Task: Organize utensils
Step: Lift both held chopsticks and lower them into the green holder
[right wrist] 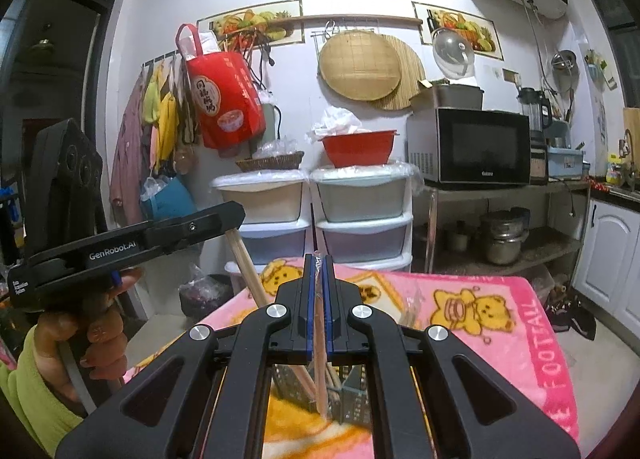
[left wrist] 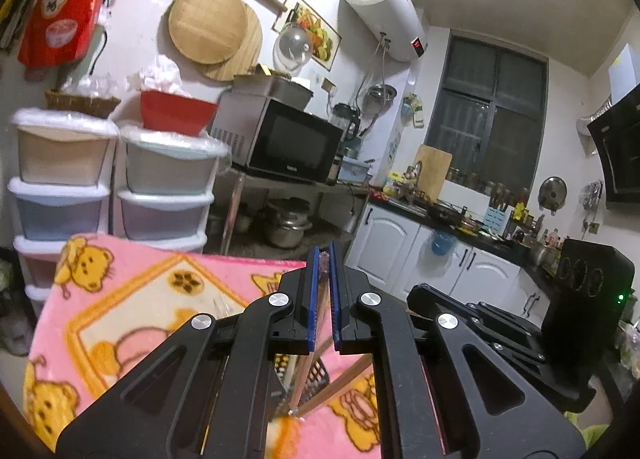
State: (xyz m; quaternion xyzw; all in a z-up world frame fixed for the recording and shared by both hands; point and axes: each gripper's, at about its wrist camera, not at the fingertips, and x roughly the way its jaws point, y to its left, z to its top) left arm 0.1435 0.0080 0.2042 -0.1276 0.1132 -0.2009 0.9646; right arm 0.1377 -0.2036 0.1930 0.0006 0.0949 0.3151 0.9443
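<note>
Both grippers hang above a dark slotted utensil basket (right wrist: 354, 399) on a table under a pink bear blanket (right wrist: 500, 311). My left gripper (left wrist: 324, 291) is shut on a wooden chopstick (left wrist: 303, 379) that slants down toward the basket (left wrist: 318, 377). In the right wrist view the left gripper (right wrist: 228, 221) shows from the side, the chopstick (right wrist: 248, 271) hanging below its fingers. My right gripper (right wrist: 318, 291) is shut on a plastic-wrapped chopstick (right wrist: 320, 379), lower end at the basket. The right gripper (left wrist: 418, 297) sits just right of the left one.
A hand (right wrist: 80, 335) in a green sleeve holds the left gripper. Beyond the table stand plastic drawer towers (right wrist: 360, 219), a red bowl (right wrist: 358, 149) and a microwave (right wrist: 476, 145) on a metal shelf. White cabinets and a crowded counter (left wrist: 460, 219) run along the right.
</note>
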